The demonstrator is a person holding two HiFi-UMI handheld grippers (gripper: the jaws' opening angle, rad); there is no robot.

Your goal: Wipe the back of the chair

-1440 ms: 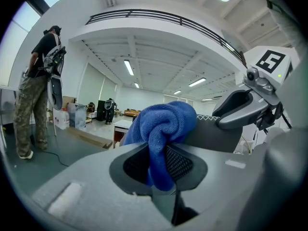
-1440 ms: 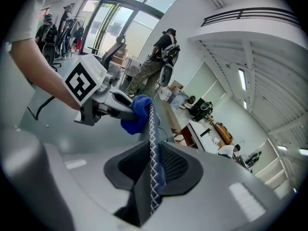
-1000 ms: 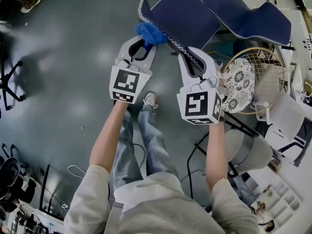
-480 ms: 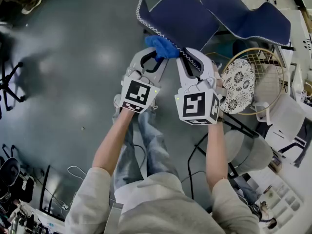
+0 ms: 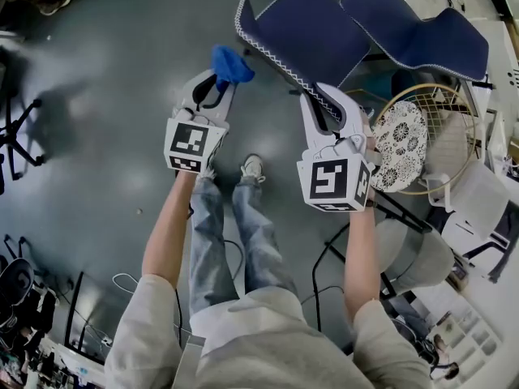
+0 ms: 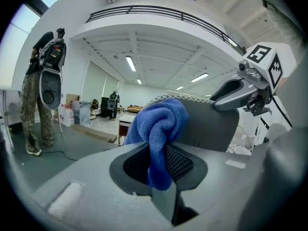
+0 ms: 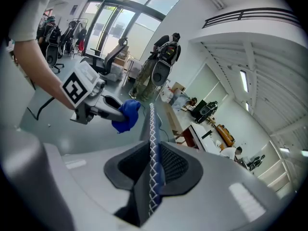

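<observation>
Left gripper (image 5: 220, 78): jaws pinch a blue cloth (image 5: 229, 61). Right gripper (image 5: 326, 104): jaws clamp the stitched edge of the navy chair back (image 5: 308, 31). The chair back sits at 12 o'clock in the head view. The cloth is at its 9 o'clock, just beside it, contact undetermined.
</observation>
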